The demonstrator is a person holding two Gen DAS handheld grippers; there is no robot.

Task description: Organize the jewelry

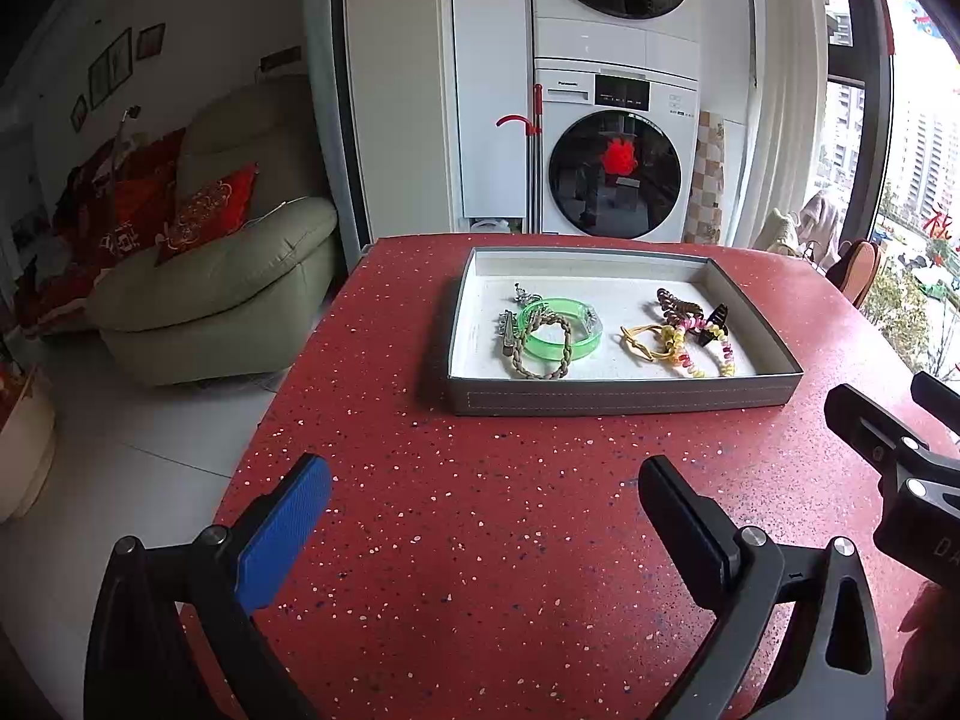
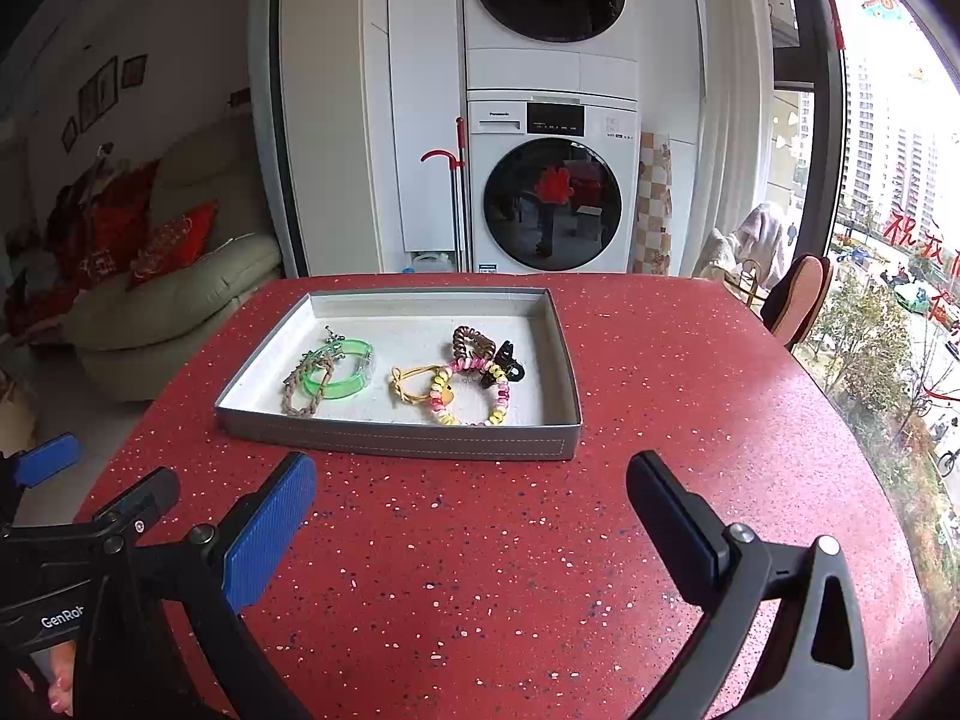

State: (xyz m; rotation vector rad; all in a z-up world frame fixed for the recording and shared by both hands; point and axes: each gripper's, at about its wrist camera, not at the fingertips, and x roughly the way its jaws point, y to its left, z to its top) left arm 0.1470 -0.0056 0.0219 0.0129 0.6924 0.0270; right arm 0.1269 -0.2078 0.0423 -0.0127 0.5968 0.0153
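A grey tray (image 1: 624,399) (image 2: 396,441) with a white lining sits on the red speckled table (image 1: 480,540) (image 2: 480,570). On its left lie a green bangle (image 1: 558,327) (image 2: 342,369), a braided rope bracelet (image 1: 540,354) (image 2: 306,387) and a metal clip (image 1: 507,330). On its right lie a yellow cord tie (image 1: 645,342) (image 2: 408,387), a pastel bead bracelet (image 1: 708,348) (image 2: 474,396), a brown spiral tie (image 1: 675,303) (image 2: 471,339) and a black claw clip (image 1: 714,324) (image 2: 507,363). My left gripper (image 1: 486,492) and right gripper (image 2: 471,489) hover open, short of the tray, empty.
The right gripper's body (image 1: 888,462) shows at the left view's right edge; the left gripper's body (image 2: 78,516) shows at the right view's left edge. Beyond the table stand stacked washing machines (image 1: 615,174), a sofa (image 1: 228,276) at left and a chair (image 2: 801,294) by the window.
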